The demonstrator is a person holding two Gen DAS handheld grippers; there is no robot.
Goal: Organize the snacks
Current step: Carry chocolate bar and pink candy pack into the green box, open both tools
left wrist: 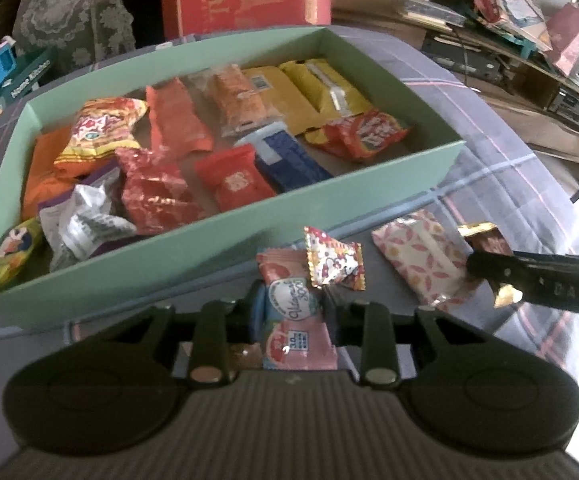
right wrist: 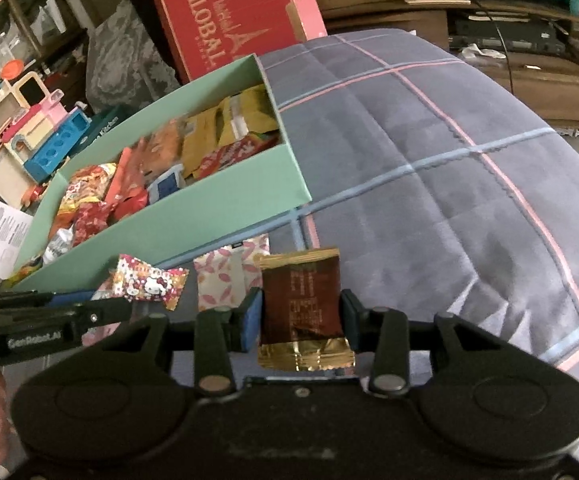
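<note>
Holding a snack in each gripper, you have both tools close to the green box [left wrist: 217, 248]. Your left gripper [left wrist: 291, 312] is squeezed narrow on a pink packet [left wrist: 297, 320]. It is flat and shiny, with a pale round label on the front, and the blue pads press on its two sides. Your right gripper [right wrist: 301, 314] is also narrow and pinches a dark brown packet [right wrist: 303, 300]. That one is a small rectangle with crinkly gold foil at its top and bottom ends.

Two more snacks lie on the soft cloth [right wrist: 429, 168], just beside the near wall of the box. One is a candy wrapper [left wrist: 335, 262] with little cartoon pictures and zigzag edges, puffed up like a tiny pillow. It sits right past the tip of the pink packet. Next to it is a white packet [left wrist: 419, 258] with pink leaf shapes, flat and smooth.

The box is made of card, with straight thin walls and sharp corners. It is packed with snacks: crinkly red wrappers, smooth yellow bags at the far end, a blue bar in the middle and a silver pouch near the front corner. The cloth is grey-blue and padded, with thin pink and blue lines crossing it. A big red carton [right wrist: 229, 20] with pale letters stands behind the box.
</note>
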